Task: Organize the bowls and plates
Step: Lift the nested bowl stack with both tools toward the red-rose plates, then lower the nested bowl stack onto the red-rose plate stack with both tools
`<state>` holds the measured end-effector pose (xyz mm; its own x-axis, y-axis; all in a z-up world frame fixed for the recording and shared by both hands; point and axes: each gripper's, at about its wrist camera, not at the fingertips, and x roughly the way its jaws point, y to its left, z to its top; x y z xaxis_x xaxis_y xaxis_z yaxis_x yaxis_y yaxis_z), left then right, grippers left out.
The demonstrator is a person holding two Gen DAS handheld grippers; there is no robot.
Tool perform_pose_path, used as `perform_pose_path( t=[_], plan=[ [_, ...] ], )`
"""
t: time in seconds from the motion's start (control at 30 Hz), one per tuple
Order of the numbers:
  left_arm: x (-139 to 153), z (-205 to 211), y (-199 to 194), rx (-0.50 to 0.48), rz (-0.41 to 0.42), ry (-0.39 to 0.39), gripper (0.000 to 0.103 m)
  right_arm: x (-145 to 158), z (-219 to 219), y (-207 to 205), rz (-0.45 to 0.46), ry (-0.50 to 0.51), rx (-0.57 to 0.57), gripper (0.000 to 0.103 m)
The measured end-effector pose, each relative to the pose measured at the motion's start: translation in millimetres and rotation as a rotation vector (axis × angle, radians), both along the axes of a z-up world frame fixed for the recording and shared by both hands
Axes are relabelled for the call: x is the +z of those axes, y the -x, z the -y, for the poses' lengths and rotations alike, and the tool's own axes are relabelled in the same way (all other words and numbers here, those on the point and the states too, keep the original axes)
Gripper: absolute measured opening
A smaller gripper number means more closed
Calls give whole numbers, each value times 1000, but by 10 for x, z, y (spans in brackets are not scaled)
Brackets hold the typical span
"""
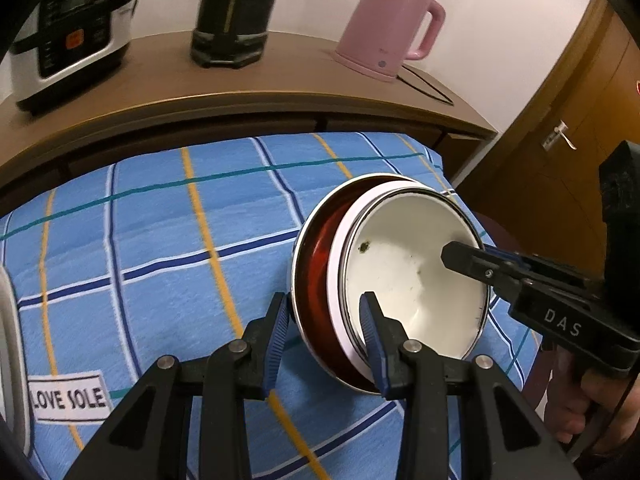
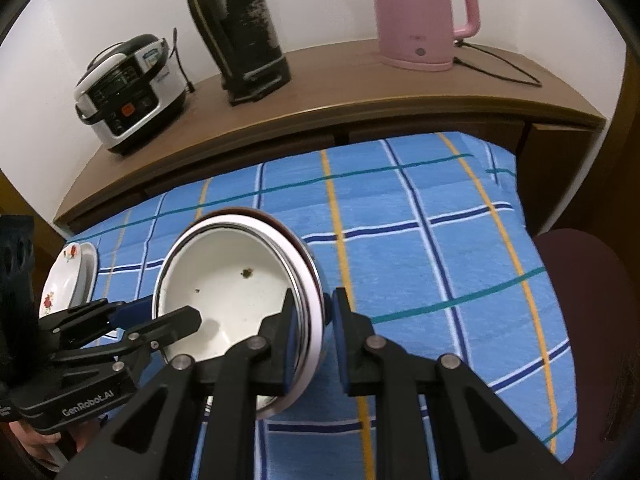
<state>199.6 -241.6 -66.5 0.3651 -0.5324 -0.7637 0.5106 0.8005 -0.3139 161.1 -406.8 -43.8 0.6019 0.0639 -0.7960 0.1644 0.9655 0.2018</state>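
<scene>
The setting was a domestic room, part kitchen corner and part living space. A curved wooden counter (image 2: 360, 92) stood against a plain white wall and carried three household appliances: a black-and-silver rice cooker (image 2: 128, 92) with an orange button, a tall black thermos jug (image 2: 240, 32), and a pink electric kettle (image 2: 420, 12) whose cord trailed along the counter. Below the counter lay a surface covered by a blue checked towel (image 2: 400, 260) bearing a sewn label reading "LOVE SOLE" (image 1: 70, 398). A wooden door with a metal lever handle (image 1: 560, 136) stood to one side, and a dark red upholstered seat (image 2: 580, 320) sat beside the towel.
</scene>
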Motion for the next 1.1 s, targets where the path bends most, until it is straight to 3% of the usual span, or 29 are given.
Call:
perform_pose_path(
  t=[0.57,1.1],
  plan=[
    [199,-781,248,164,77,3,39,262,-757,-59,64,-6,151,16],
    [336,-1247,364,246,103,14,39,430,-1224,-89,101,-1,227,17]
  ],
)
